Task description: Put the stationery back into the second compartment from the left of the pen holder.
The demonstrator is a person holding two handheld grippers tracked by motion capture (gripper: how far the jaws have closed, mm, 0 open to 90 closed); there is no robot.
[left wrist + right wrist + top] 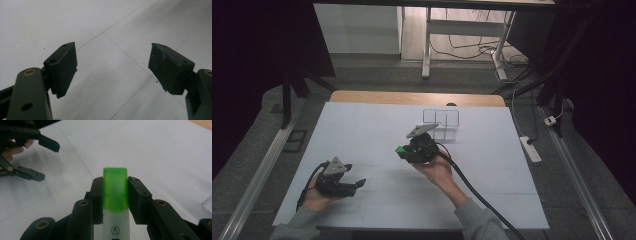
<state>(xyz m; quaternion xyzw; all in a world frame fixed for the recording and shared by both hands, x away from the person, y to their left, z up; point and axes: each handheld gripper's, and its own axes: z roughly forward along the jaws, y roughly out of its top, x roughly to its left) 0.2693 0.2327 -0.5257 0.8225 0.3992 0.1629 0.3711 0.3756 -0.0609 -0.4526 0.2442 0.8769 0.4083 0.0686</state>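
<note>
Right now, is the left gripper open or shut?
Open. The left gripper has its jaws far apart, with bare white table between them and nothing held.

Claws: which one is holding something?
The right claw, shut on a green-capped white tube; the left claw is open and empty.

A matt white sheet [377, 130], faintly lined, is laid over a wooden table [412, 98]. On it stands a clear, glossy plastic box [441, 124]. Just beside that box, a translucent green plastic cap [115, 188] on a white plastic body is clamped between matt black plastic jaws.
</note>
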